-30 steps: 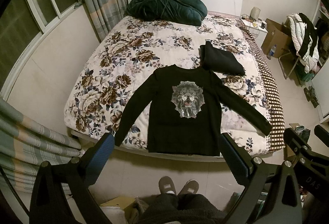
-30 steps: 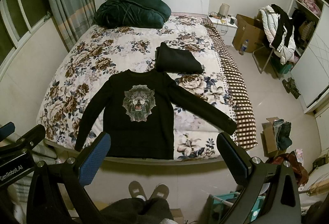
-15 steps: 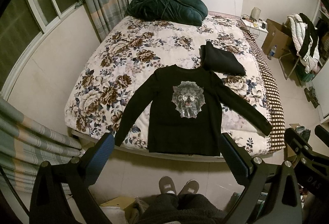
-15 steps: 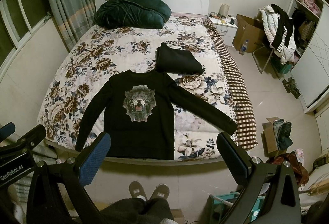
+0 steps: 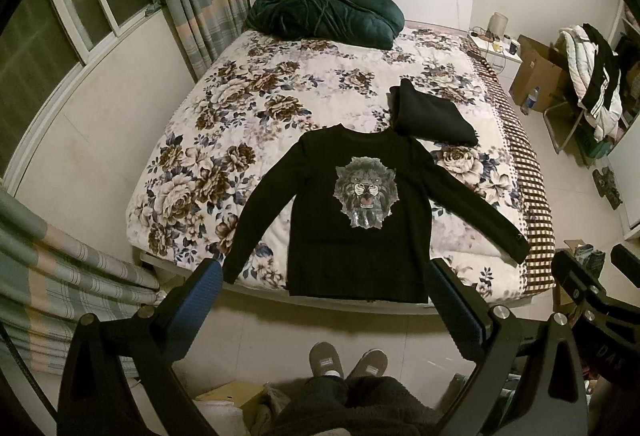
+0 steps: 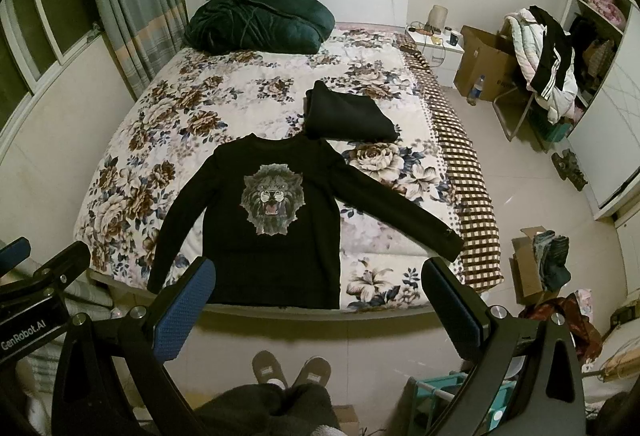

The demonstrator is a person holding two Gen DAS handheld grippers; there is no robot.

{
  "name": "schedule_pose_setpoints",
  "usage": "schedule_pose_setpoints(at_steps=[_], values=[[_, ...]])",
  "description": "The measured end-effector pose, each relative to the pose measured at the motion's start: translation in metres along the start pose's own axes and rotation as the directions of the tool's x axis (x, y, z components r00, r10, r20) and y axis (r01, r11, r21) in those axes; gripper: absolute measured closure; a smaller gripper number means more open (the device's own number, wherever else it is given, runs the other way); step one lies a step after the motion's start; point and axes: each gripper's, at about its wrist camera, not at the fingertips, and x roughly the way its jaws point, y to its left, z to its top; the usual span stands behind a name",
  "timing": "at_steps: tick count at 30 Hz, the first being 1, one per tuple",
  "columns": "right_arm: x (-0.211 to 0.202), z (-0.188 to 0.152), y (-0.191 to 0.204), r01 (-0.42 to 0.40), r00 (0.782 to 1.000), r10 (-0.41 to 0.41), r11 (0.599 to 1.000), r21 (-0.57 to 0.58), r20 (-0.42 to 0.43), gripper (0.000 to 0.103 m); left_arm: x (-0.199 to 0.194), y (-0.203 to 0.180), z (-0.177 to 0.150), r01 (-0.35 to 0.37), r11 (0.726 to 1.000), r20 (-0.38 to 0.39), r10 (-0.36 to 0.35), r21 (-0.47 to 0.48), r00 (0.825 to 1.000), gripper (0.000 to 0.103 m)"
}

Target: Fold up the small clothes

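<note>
a black shirt [image 5: 360,212] with a lion face [image 5: 366,192] on the front lies flat on the bed [image 5: 224,140], near the foot end. both sleeves are spread out to the sides. the bottom edge of the shirt sits right at the edge of the bed. just past the shirt's collar, a bit to the right, lies a folded black cloth [image 5: 432,116]. it touches the shirt near the shoulder. a big dark green blanket [image 5: 324,10] is bunched up at the head of the bed.

the left tool [image 5: 326,306] is held up in the air, well apart from the shirt. its two blue pads [image 5: 200,300] are wide apart and hold nothing. the right tool [image 6: 320,310] is also up in the air, with its fingers spread wide and nothing between them. in the right view the shirt [image 6: 272,224] shows between the two fingers, far below.

a person stands at the foot of the bed. two grey slippers [image 5: 346,360] show on the floor below the tools.

a brown box [image 6: 486,64] and a chair with clothes [image 6: 540,64] stand to the right of the bed.
</note>
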Motion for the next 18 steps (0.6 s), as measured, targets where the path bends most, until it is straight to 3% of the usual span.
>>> schedule_pose_setpoints(at_steps=[4, 7, 13, 18], values=[[0.001, -0.002, 0.004, -0.010, 1.000, 0.010, 1.000, 0.016, -0.006, 0.000, -0.002, -0.005, 0.016, -0.011, 1.000, 0.011, 0.011, -0.007, 1.000, 0.000], [0.017, -0.007, -0.005, -0.022, 1.000, 0.023, 0.998, 0.063, -0.012, 0.000, 0.017, -0.013, 0.035, -0.025, 1.000, 0.025, 0.025, -0.011, 0.999, 0.000], [0.108, -0.001, -0.075, -0.046, 0.996, 0.064, 0.968, 0.245, -0.066, 0.000, 0.101, -0.035, 0.050, -0.075, 0.997, 0.030, 0.075, 0.002, 0.997, 0.000], [0.203, -0.007, -0.137, -0.018, 0.988, 0.085, 0.893, 0.450, -0.131, 0.000, 0.188, -0.062, 0.066, -0.089, 0.995, -0.047, 0.090, 0.039, 0.995, 0.000]])
